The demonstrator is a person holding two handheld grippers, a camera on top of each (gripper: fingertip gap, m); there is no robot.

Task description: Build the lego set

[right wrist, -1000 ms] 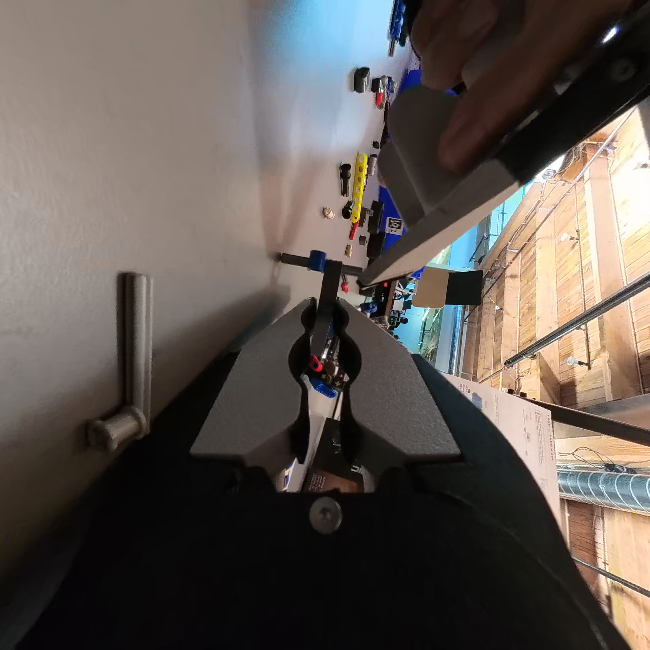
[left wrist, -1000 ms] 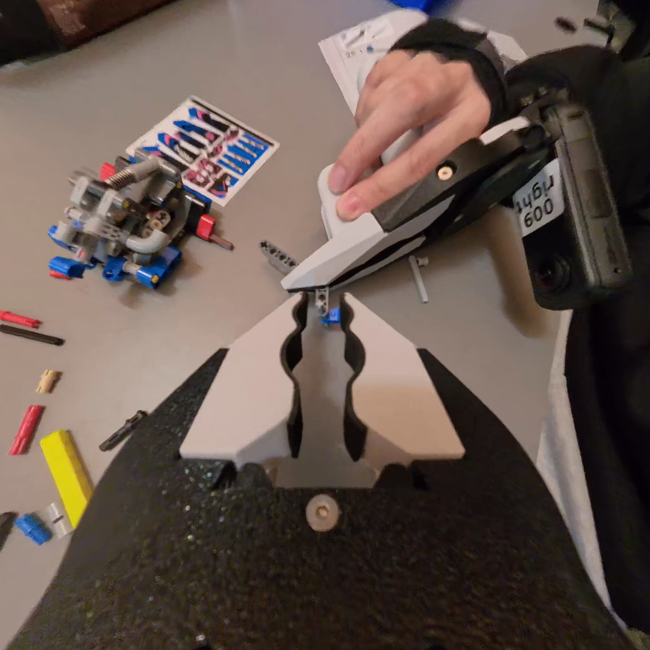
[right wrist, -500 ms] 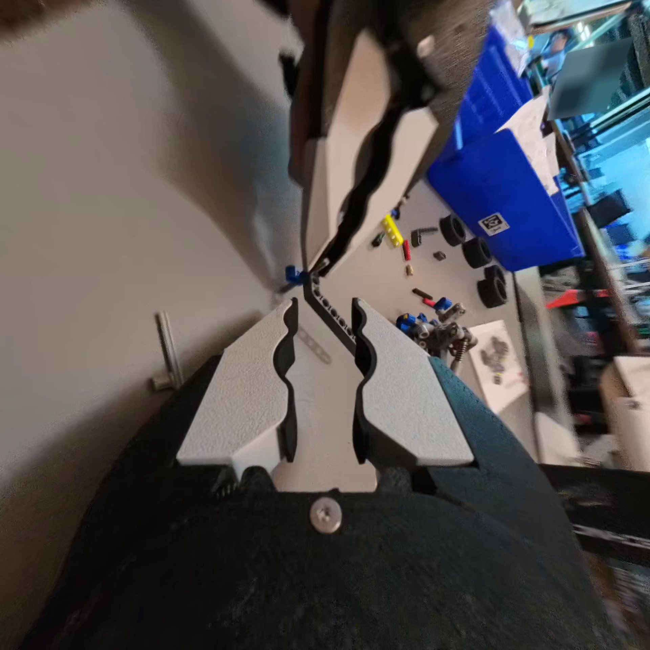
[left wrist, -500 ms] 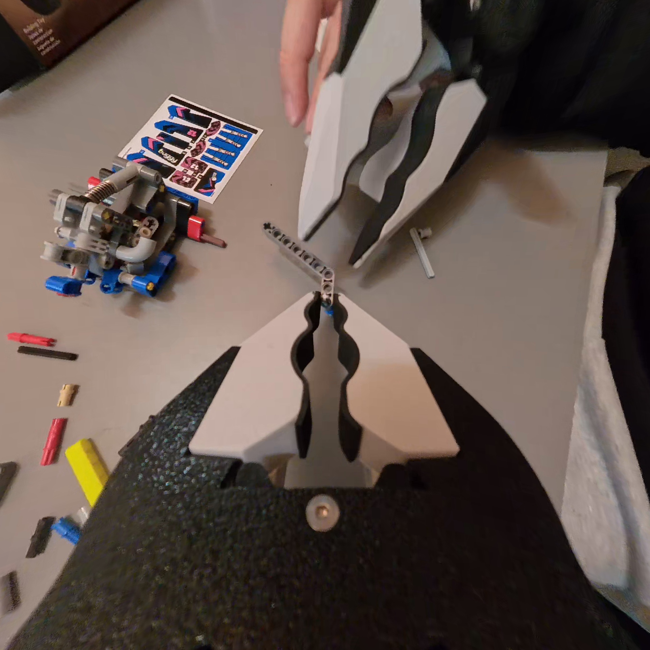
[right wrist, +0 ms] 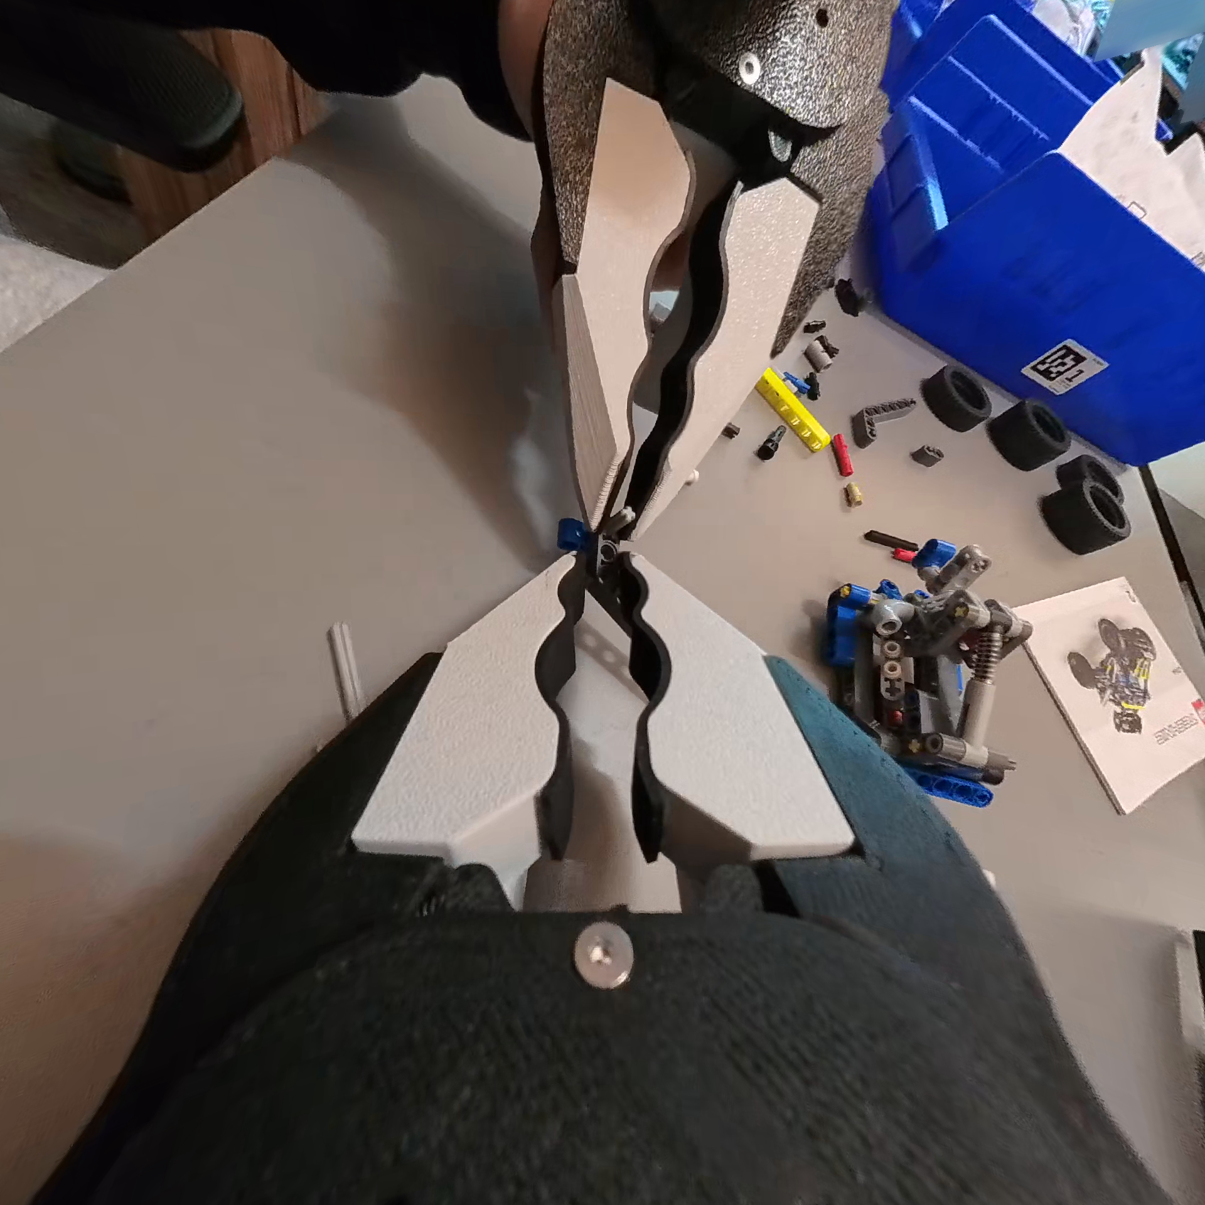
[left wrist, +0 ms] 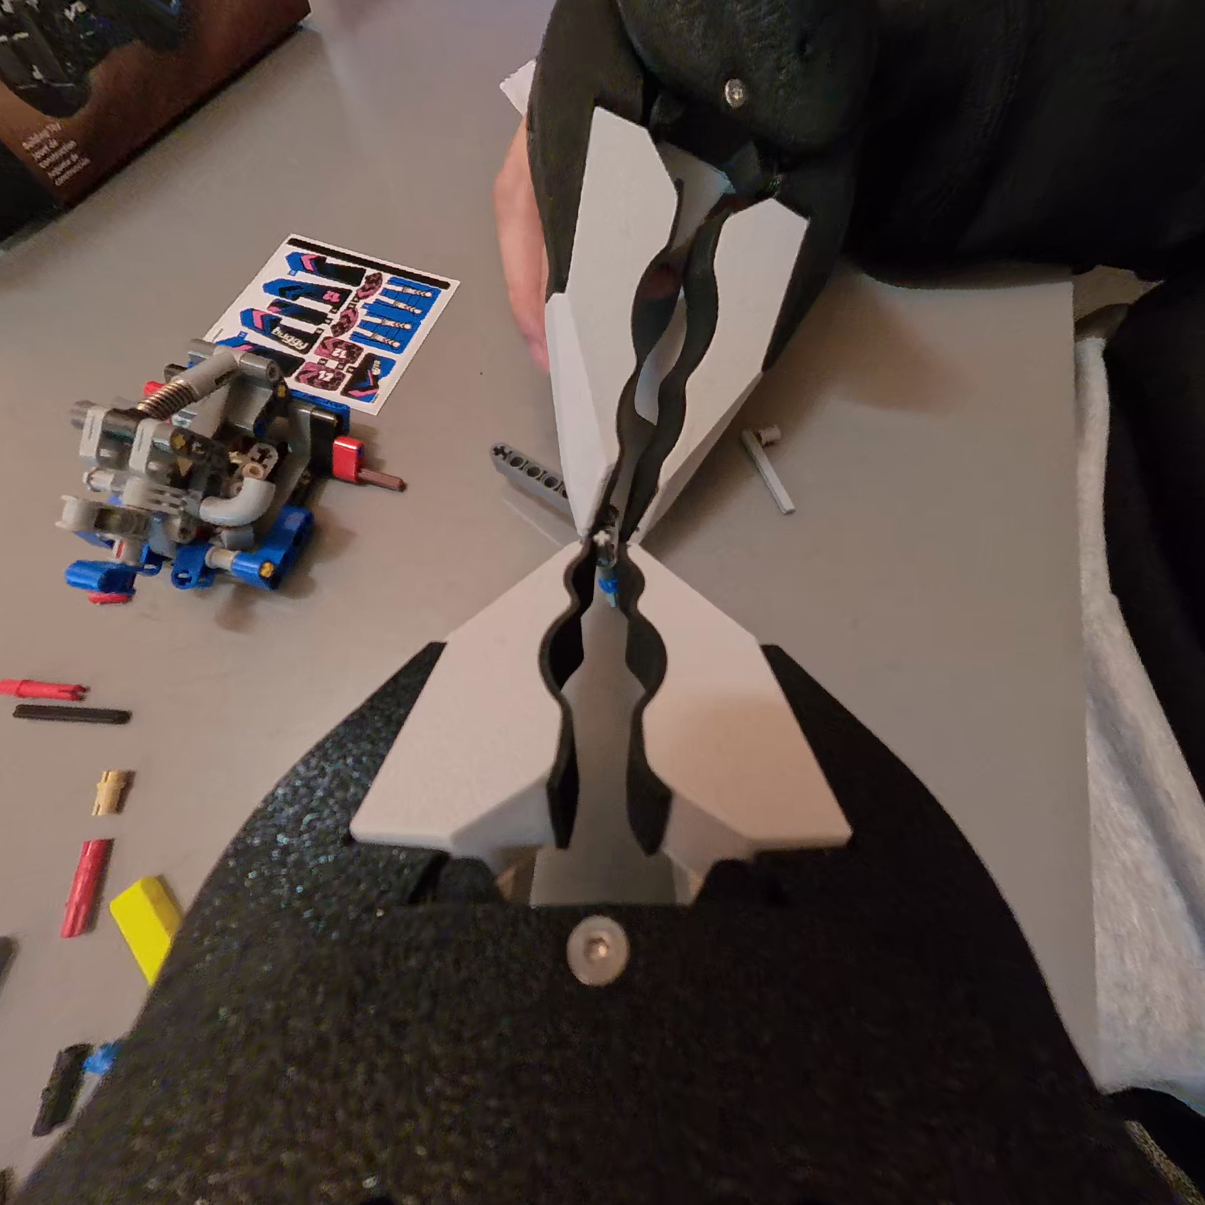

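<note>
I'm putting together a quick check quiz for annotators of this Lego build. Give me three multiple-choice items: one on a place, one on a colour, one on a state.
1. Where is the partly built model?
A on a shelf
B on the table, at the sticker sheet's edge
C on the floor

2. What colour is the long holed beam lying near the tyres?
A yellow
B green
C white

3. How is the right tool?
A wide open and empty
B lying flat on the table
C closed on the grey beam

Answers:
1 B: the left wrist view shows the model on the table against the sheet.
2 A: it is plainly yellow in the right wrist view.
3 C: its tips pinch the beam's end, where the left tool grips the blue pin.
</note>
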